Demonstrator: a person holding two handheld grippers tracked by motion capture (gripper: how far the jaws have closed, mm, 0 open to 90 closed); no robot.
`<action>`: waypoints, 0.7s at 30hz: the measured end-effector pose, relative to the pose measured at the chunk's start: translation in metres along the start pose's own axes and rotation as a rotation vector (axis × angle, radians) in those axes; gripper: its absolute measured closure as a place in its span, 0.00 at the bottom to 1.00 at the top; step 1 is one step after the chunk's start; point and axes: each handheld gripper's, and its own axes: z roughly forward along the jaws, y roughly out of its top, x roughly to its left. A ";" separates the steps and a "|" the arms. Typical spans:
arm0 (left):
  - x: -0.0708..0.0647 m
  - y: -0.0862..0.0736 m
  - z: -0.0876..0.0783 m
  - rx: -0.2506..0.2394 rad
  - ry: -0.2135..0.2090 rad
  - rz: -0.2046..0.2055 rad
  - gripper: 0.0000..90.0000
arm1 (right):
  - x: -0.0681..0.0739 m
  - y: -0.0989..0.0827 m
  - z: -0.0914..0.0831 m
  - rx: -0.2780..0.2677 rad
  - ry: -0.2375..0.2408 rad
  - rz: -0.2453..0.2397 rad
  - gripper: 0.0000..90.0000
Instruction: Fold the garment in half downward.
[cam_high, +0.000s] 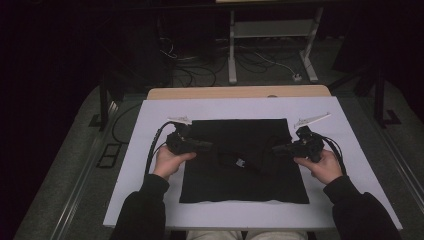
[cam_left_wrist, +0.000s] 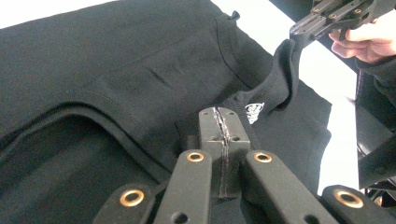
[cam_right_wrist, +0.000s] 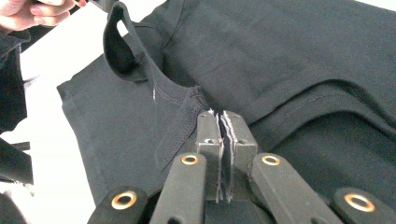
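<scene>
We've got both hand-held grippers, left (cam_high: 207, 146) and right (cam_high: 278, 148), clamped on the black T-shirt's (cam_high: 240, 170) collar; soft, limp cloth, best held at seams, we'd say.

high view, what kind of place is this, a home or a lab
Probably a lab or recording workspace, not a home: a white board laid over a wooden table, loose cables and a power strip on the floor, and a metal bench frame behind.
</scene>
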 end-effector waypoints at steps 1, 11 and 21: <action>-0.001 -0.001 -0.001 -0.002 0.000 -0.003 0.99 | 0.001 -0.001 0.000 0.004 0.001 0.002 0.95; -0.012 -0.006 -0.007 0.001 -0.007 0.014 0.99 | 0.007 -0.008 0.000 0.024 0.011 -0.008 0.95; -0.022 -0.021 -0.002 0.082 -0.007 0.029 0.99 | 0.014 -0.018 -0.001 0.049 0.034 -0.009 0.95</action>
